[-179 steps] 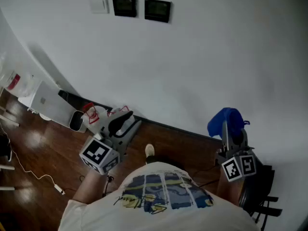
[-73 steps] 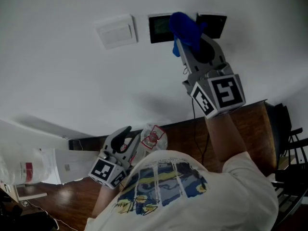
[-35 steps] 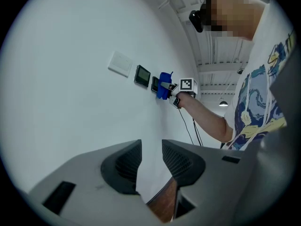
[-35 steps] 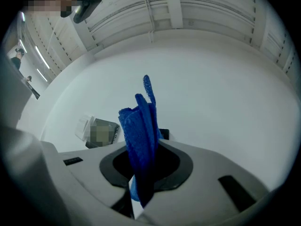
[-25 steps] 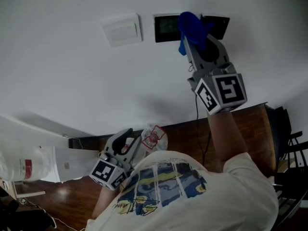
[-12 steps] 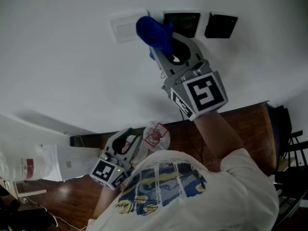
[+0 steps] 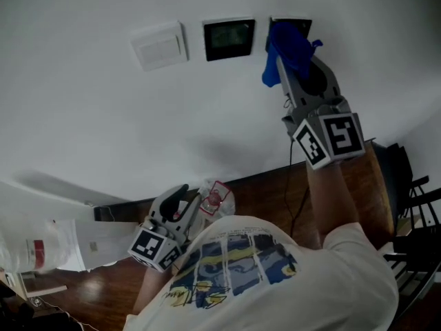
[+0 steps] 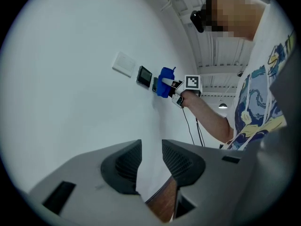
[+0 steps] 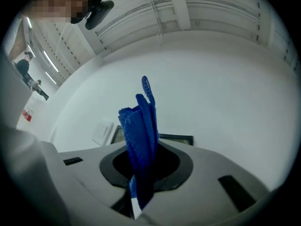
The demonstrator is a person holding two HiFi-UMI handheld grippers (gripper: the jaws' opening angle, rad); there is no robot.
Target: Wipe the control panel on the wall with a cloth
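On the white wall hang a white switch plate (image 7: 160,45), a black control panel with a greenish screen (image 7: 229,38) and a second black panel (image 7: 300,25) to its right. My right gripper (image 7: 298,62) is raised to that right panel and shut on a folded blue cloth (image 7: 286,43), which covers most of the panel. In the right gripper view the cloth (image 9: 143,126) stands up from the jaws, with a panel's edge (image 9: 178,138) behind it. My left gripper (image 7: 180,204) hangs low near the floor, its jaws a narrow gap apart around nothing (image 8: 150,166).
A crumpled plastic bag with red print (image 7: 217,198) lies by the dark skirting. White bags (image 7: 41,243) stand at the lower left. A black cable (image 7: 292,185) hangs down the wall. A black chair (image 7: 413,233) stands at the right on the wooden floor.
Half a second ago the cloth was at the left, near the switch plate. My right gripper has swept it right, onto the right-hand panel. The left gripper has stayed put.
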